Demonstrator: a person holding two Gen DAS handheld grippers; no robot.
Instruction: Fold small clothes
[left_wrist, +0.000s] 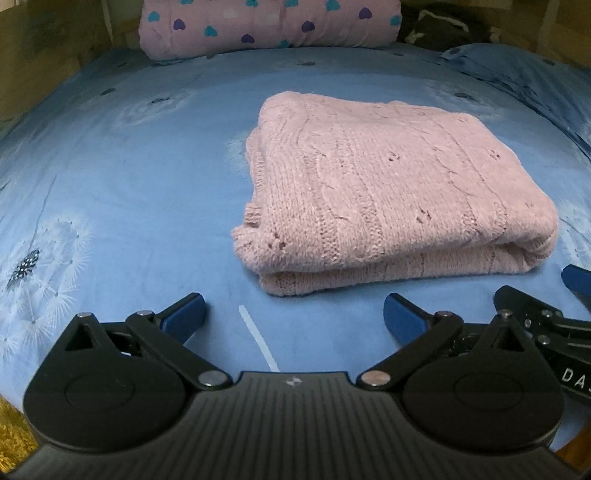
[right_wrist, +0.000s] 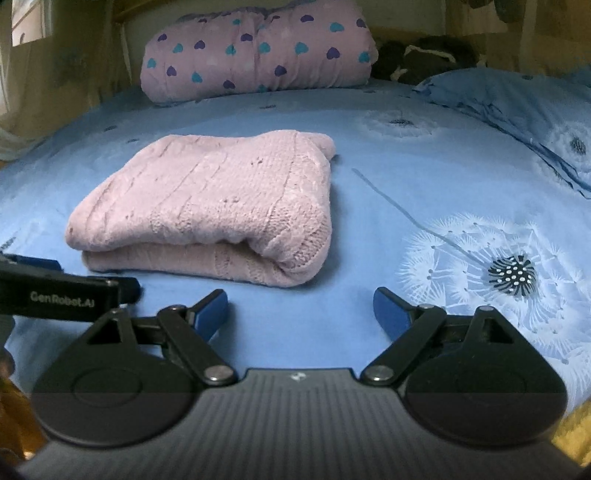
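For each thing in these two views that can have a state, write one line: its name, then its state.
Pink knit sweater: folded into a neat stack, lying flat on the bedsheet, untouched.
Left gripper: open, nothing between the fingers.
Right gripper: open, empty, short of the sweater.
Heart-print quilt: rolled up at the far end of the bed.
Blue dandelion bedsheet: spread smooth.

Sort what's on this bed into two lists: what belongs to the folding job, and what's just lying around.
Part of the job:
- pink knitted sweater, already folded on the blue sheet
- left tongs, open and empty
- right tongs, open and empty

Just lying about:
- pink heart-print bedding roll at the far end
- blue pillow
- dark item behind it, unclear what
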